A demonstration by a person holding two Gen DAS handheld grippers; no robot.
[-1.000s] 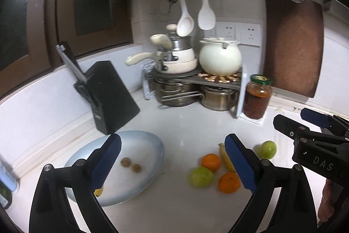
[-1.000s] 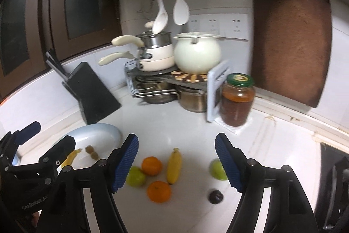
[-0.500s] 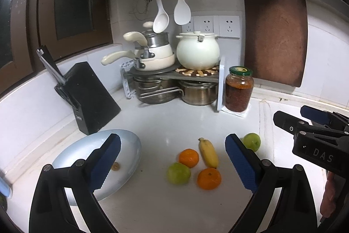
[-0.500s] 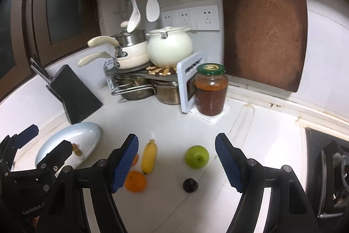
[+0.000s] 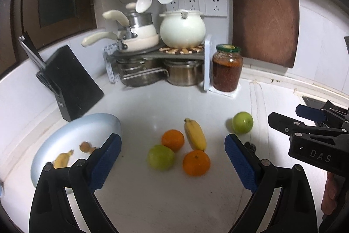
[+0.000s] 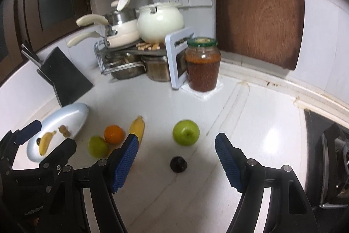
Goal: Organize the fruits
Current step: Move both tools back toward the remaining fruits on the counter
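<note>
A white kitchen worktop (image 5: pixel 152 200) in a corner, with pots on a rack (image 5: pixel 157 56) at the far side, a knife block (image 5: pixel 69 84) at far left and a sauce jar (image 5: pixel 226 68) right of the rack. Both hand-held grippers hover above loose fruit, holding nothing. The left gripper (image 5: pixel 172 161), jaws wide apart and empty, frames a cluster of two oranges (image 5: pixel 173 139), a green apple (image 5: pixel 161 156) and a banana (image 5: pixel 195 134), all close together or touching. The right gripper (image 6: pixel 176 159), its jaws also well apart and empty, points at a second green apple (image 6: pixel 186 132) and a small dark fruit (image 6: pixel 178 164), lying apart from the cluster to the right. A pale blue plate (image 5: pixel 96 123) at near left already carries a small banana (image 5: pixel 62 159) and some small brown fruit (image 5: pixel 85 146). The likely risk: round fruit may roll if one jaw nudges it first, and a grab into the tight cluster could scatter its neighbours towards the worktop's edge.
</note>
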